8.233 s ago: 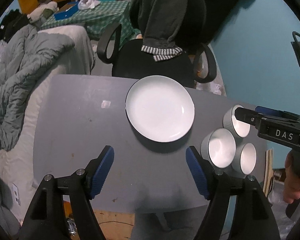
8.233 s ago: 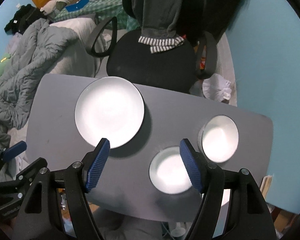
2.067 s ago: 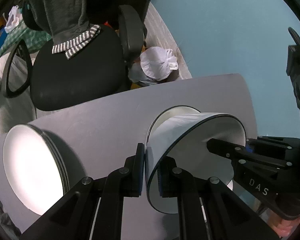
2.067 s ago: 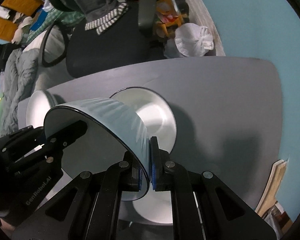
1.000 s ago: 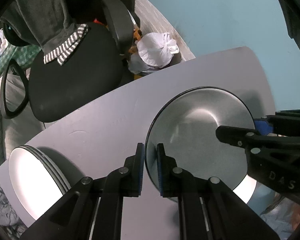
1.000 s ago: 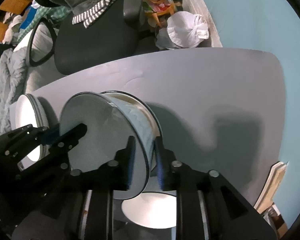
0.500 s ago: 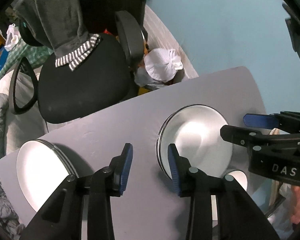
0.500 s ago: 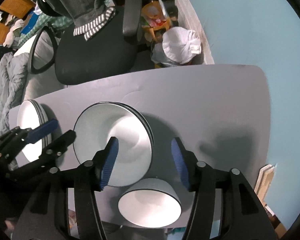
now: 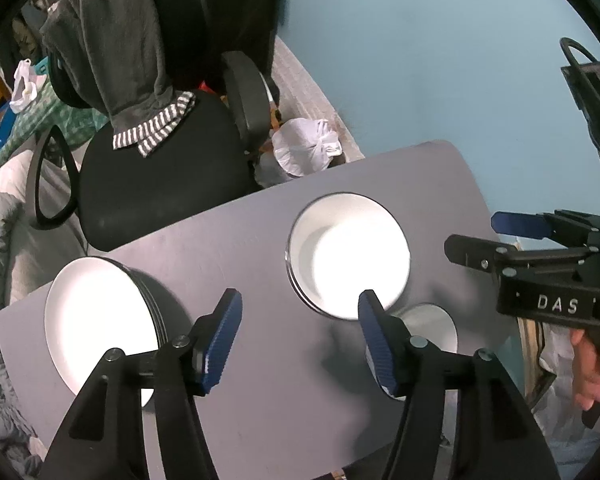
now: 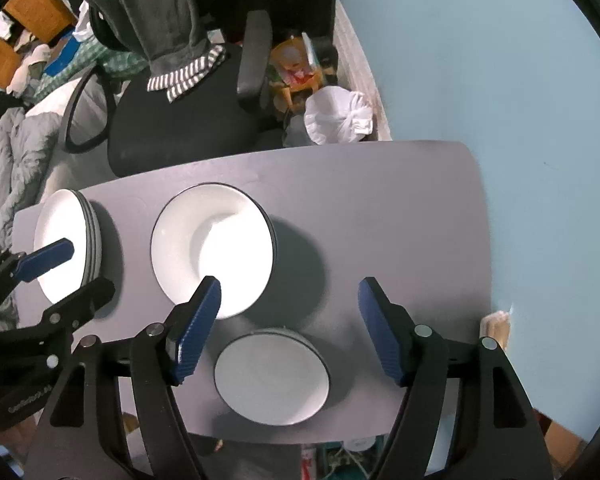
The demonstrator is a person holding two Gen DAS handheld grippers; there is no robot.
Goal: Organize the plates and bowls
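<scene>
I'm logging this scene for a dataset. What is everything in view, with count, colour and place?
plate stack: one, white, table's left end.
nested bowls: one pile, white with dark rims, mid-table.
single bowl: one, white, near edge.
table: one, grey.
office chair: one, black, behind table.
garment: one, dark grey with striped hem, over chair back.
tied bag: one, white, on floor by blue wall.
left hand-held gripper: black, blue pads, open.
right hand-held gripper: same, open.
</scene>
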